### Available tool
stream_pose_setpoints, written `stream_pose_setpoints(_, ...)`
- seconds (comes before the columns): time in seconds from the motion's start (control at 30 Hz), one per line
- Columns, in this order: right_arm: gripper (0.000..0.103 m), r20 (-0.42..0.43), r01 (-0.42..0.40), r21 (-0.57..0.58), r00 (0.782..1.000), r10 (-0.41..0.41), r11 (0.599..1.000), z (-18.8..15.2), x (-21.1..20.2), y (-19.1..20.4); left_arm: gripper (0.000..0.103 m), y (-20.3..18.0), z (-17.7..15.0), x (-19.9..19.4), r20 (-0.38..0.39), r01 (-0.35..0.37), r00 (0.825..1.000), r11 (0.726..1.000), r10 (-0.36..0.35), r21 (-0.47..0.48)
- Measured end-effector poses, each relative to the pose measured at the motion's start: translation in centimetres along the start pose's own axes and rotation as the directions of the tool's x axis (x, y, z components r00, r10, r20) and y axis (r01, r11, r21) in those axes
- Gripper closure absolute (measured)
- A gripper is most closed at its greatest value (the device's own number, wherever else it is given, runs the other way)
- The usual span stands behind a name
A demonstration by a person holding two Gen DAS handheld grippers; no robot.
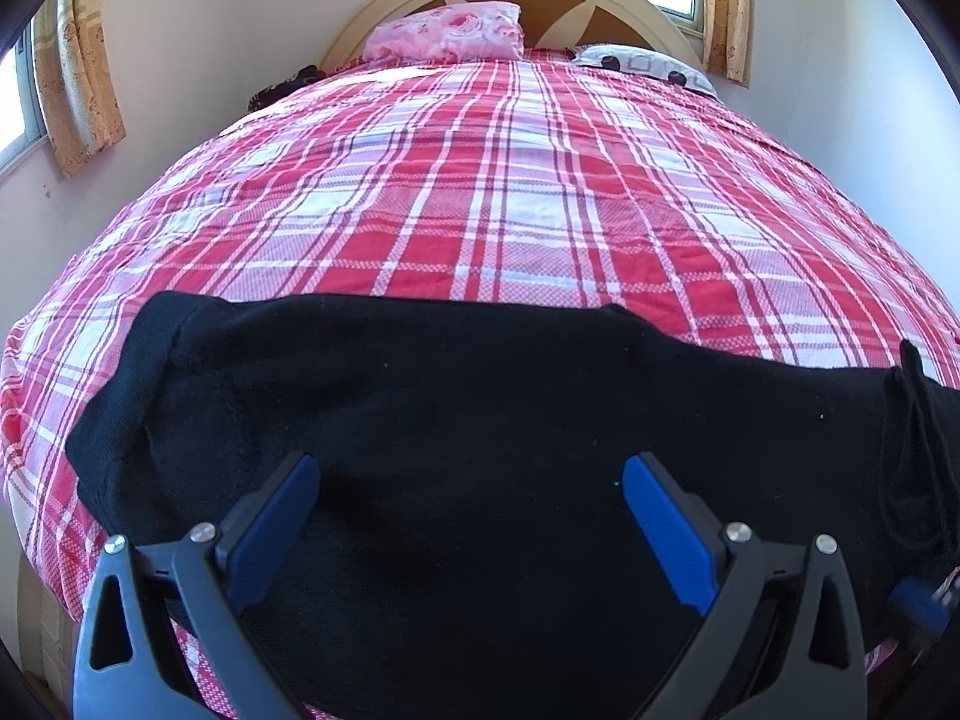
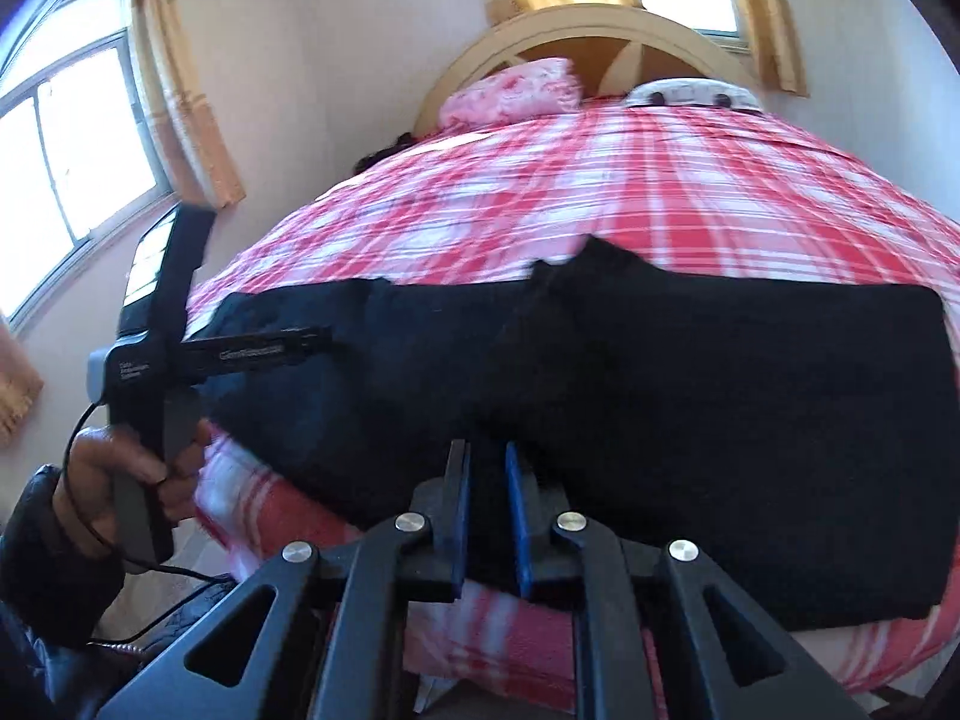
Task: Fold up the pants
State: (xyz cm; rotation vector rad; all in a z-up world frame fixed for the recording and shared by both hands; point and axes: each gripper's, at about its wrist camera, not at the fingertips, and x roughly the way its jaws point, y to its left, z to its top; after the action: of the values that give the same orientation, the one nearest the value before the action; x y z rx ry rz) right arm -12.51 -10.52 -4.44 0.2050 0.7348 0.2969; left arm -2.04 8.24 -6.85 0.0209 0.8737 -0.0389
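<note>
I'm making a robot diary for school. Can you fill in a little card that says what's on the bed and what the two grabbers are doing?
pants: black, spread across the near edge of the bed
bed: red and white plaid cover
pillows: pink one, white patterned one, by the headboard
left gripper: open above the pants
right gripper: nearly shut, over the pants' near edge

Black pants [image 1: 480, 420], red-and-white plaid bedspread [image 1: 480, 192], pink floral pillow [image 1: 447, 30], tan patterned curtains [image 1: 75, 84]
</note>
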Motion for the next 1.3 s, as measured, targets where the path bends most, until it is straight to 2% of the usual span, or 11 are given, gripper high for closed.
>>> stream_pose_setpoints(0.1,0.09,-0.096,-0.091,-0.051,0.992,0.086,0.995,-0.2,1.5,1.7,0.0,0.2,0.2,-0.2,0.01,-0.008,1.0,1.0,0.008,0.0)
stream_pose_setpoints(0.2,0.09,-0.033,-0.029,-0.074,0.999,0.026,0.997,0.2,0.1,1.8,0.0,0.5,0.2,0.0,0.004,-0.005,1.0,1.0,0.006,-0.018)
stream_pose_setpoints(0.4,0.09,0.002,0.056,0.086,0.998,-0.056,0.995,0.3,-0.8,-2.8,0.0,0.4,0.2,0.1,-0.002,-0.004,1.0,1.0,0.004,-0.008)
stream_pose_setpoints(0.67,0.09,0.085,-0.033,0.331,0.996,0.004,0.943,0.4,-2.0,-7.5,0.0,0.2,0.2,0.2,-0.003,-0.008,1.0,1.0,0.008,-0.007)
stream_pose_setpoints(0.83,0.09,0.059,0.006,0.249,0.998,-0.021,0.968,0.5,-0.6,-5.7,0.0,0.1,0.2,0.3,-0.009,-0.007,1.0,1.0,0.007,-0.009)
stream_pose_setpoints(0.97,0.089,-0.051,-0.065,0.109,0.996,0.071,0.992,0.2,2.6,-1.6,0.0,0.1,0.2,0.1,-0.003,-0.011,1.0,1.0,0.011,0.004)
stream_pose_setpoints(1.03,0.089,-0.034,-0.013,0.009,0.999,0.014,1.0,0.1,2.2,0.1,0.0,0.4,0.3,-0.1,0.007,-0.018,1.0,1.0,0.018,0.002)
stream_pose_setpoints(1.17,0.089,0.045,-0.072,0.04,0.997,0.07,0.997,1.2,-0.9,-0.4,0.0,0.7,0.4,0.2,0.001,-0.016,1.0,1.0,0.016,-0.019)
stream_pose_setpoints(1.2,0.085,0.061,-0.041,0.01,0.997,0.041,0.999,1.4,-1.4,-0.1,0.0,0.6,0.4,0.3,-0.002,-0.015,1.0,1.0,0.015,-0.021)
stream_pose_setpoints(1.27,0.056,0.097,0.068,-0.069,0.993,-0.061,0.995,1.6,-2.1,0.7,0.0,0.5,0.3,0.4,-0.006,-0.012,1.0,1.0,0.012,-0.017)
stream_pose_setpoints(1.3,0.034,0.11,0.108,-0.102,0.989,-0.097,0.989,1.6,-2.1,1.0,0.0,0.3,0.2,0.3,-0.008,-0.01,1.0,1.0,0.01,-0.012)
